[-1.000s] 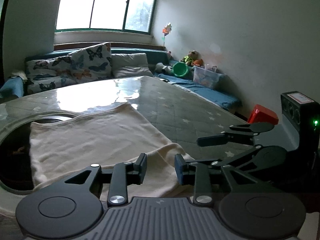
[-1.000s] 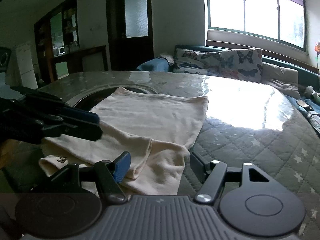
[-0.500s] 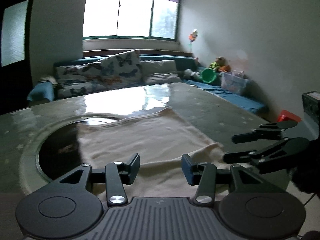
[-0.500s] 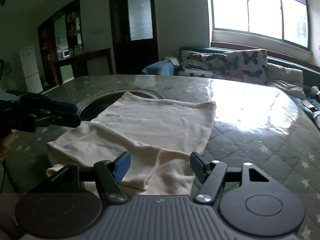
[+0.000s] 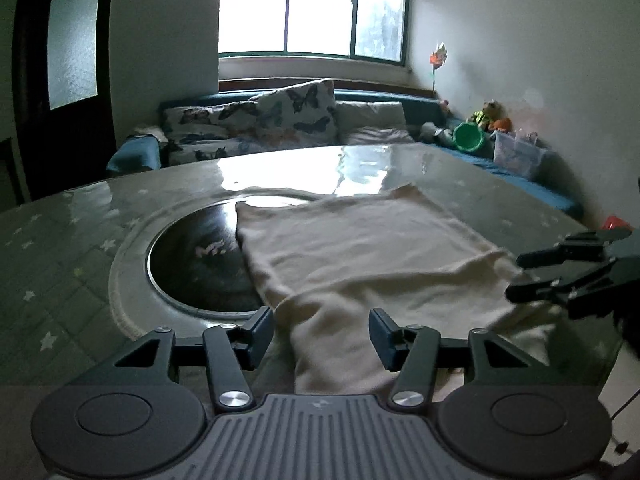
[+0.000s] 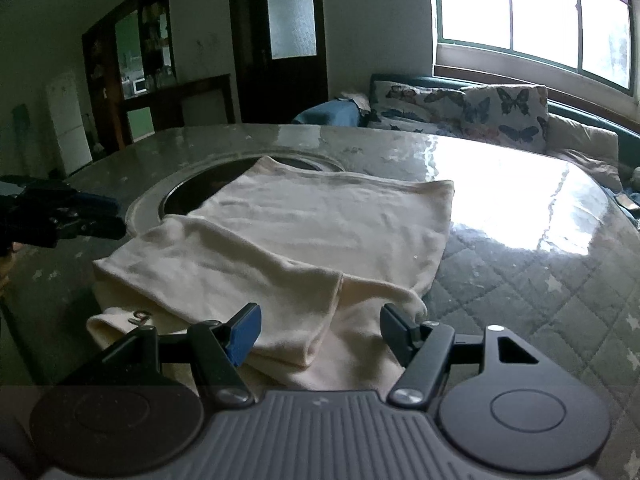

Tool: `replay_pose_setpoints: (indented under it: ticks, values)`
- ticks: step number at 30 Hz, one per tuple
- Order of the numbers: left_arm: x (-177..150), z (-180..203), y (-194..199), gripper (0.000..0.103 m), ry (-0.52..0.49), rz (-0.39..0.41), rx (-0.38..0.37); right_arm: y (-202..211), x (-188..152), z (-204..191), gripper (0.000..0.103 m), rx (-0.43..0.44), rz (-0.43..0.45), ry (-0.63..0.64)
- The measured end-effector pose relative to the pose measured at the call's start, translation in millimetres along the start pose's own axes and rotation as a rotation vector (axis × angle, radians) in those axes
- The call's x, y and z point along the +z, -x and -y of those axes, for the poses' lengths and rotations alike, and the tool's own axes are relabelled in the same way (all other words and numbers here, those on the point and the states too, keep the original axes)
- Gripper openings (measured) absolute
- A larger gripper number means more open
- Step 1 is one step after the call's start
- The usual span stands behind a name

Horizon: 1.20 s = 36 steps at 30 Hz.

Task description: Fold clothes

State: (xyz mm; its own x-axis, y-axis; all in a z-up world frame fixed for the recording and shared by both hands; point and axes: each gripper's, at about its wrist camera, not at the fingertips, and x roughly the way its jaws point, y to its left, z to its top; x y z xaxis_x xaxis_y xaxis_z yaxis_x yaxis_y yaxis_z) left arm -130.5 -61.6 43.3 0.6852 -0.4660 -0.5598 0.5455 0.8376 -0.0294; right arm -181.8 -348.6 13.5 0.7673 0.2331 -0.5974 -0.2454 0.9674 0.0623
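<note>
Left gripper (image 5: 321, 334) hovers over the near edge of the tabletop (image 5: 72, 248), jaws opening, nothing pinched; cloth lies below the gap, not gripped. Right gripper (image 6: 320, 330) hangs at the same near edge, jaws moderately wide, empty, folded sleeve ends beneath it.

Cream garment (image 6: 320, 232) lies flat near the middle of the tabletop, its far left corner overlapping the dark round inset (image 5: 200, 264). Both sleeves look already turned in across the body, meeting near the front edge. Collar end with a small tag (image 6: 140, 315) sits toward the near left.

Step in hand, as judged: side folds done, grippers free between folds. Next move likely calls for pinching the near hem corners and carrying them toward the far edge to halve the length; both layers must be caught or the sleeves will slip out.

Around: glossy tabletop with window glare, butterfly cushions (image 5: 280, 120) on the bench beyond, green bucket (image 5: 469, 136) and toys at the far right. Nothing lies on the cloth's path
</note>
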Motion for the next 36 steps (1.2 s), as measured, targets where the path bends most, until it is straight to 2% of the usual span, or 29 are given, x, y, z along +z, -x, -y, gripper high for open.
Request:
replay_pose_setpoints:
  ticks: [11,23,36]
  values:
    - [-11.5,7.3,5.7,0.056,-0.063,-0.006,0.003,-0.5,-4.4,2.2,0.066,-0.012,-0.023,0.001]
    - [-15.1,7.2,3.3,0.054,-0.067,-0.025,0.004,-1.1,-6.5,5.0,0.059,-0.013,-0.027,-0.015]
    - [-15.5,9.2,3.4,0.054,-0.076,-0.021,0.002,-1.2,-4.6,7.1,0.060,-0.014,-0.023,-0.019]
